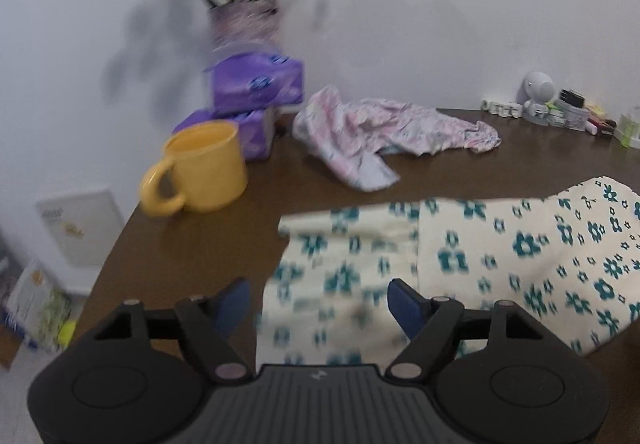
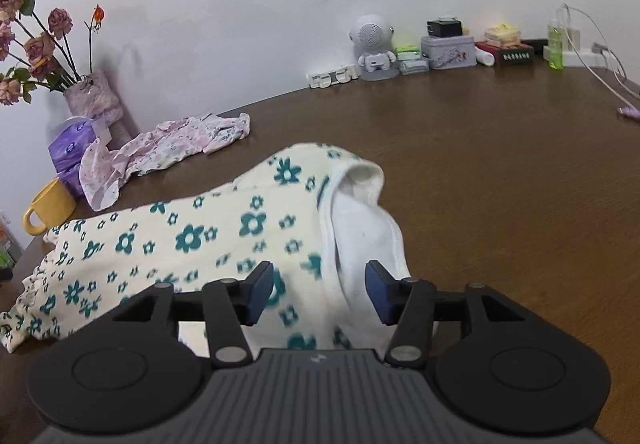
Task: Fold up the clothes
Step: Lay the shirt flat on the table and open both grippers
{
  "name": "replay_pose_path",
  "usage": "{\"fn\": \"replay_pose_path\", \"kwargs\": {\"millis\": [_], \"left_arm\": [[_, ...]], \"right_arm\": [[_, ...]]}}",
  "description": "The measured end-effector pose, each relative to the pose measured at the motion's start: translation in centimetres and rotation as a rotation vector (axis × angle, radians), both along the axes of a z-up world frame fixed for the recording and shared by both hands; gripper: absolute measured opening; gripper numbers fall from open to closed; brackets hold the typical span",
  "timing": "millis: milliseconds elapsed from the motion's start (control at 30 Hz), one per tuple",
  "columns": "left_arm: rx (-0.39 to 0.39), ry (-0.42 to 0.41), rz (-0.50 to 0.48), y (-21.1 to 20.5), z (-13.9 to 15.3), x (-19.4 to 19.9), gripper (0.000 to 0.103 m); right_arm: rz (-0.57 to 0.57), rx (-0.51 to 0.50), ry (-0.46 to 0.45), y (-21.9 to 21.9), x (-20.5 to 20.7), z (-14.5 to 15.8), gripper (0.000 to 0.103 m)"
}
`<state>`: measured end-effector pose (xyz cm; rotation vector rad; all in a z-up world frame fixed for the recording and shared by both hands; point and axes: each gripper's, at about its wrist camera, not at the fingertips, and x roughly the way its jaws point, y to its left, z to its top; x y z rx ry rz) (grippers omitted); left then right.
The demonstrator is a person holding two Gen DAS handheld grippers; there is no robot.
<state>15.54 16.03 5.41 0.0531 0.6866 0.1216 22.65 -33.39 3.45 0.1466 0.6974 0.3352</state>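
Left wrist view: the left gripper (image 1: pixel 319 302) stands with its jaws spread, nothing pinched between them. It hangs over the near edge of the cream garment (image 1: pixel 460 260) with teal flowers, which lies folded on the brown table (image 1: pixel 208 240). A crumpled pink garment (image 1: pixel 384 128) lies farther back. A yellow mug (image 1: pixel 204 172) stands at the left, just beside purple tissue packs (image 1: pixel 256 84); a vase of flowers (image 1: pixel 244 20) stands behind them. This view is blurred.

Right wrist view: the right gripper (image 2: pixel 320 292) is likewise spread, gripping nothing, above the cream garment's (image 2: pixel 192 240) white-lined end. A small white speaker figure (image 2: pixel 372 44) and boxes stand along the wall.
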Motion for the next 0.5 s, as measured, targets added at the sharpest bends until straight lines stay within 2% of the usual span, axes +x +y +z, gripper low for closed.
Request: {"fn": "replay_pose_path", "kwargs": {"millis": [100, 200, 367, 500], "left_arm": [[0.031, 0.001, -0.051, 0.0, 0.1, 3.1, 0.075], [0.020, 0.034, -0.114, -0.3, -0.6, 6.1, 0.075], [0.013, 0.071, -0.249, -0.6, -1.5, 9.9, 0.075], [0.019, 0.108, -0.346, -1.0, -2.3, 11.6, 0.074]], "right_arm": [[-0.013, -0.087, -0.011, 1.1, 2.2, 0.8, 0.059], [-0.017, -0.143, 0.010, 2.1, 5.2, 1.1, 0.059], [-0.039, -0.183, 0.084, 2.9, 10.5, 1.0, 0.061], [-0.006, -0.185, 0.127, 3.6, 13.5, 0.5, 0.066]]}}
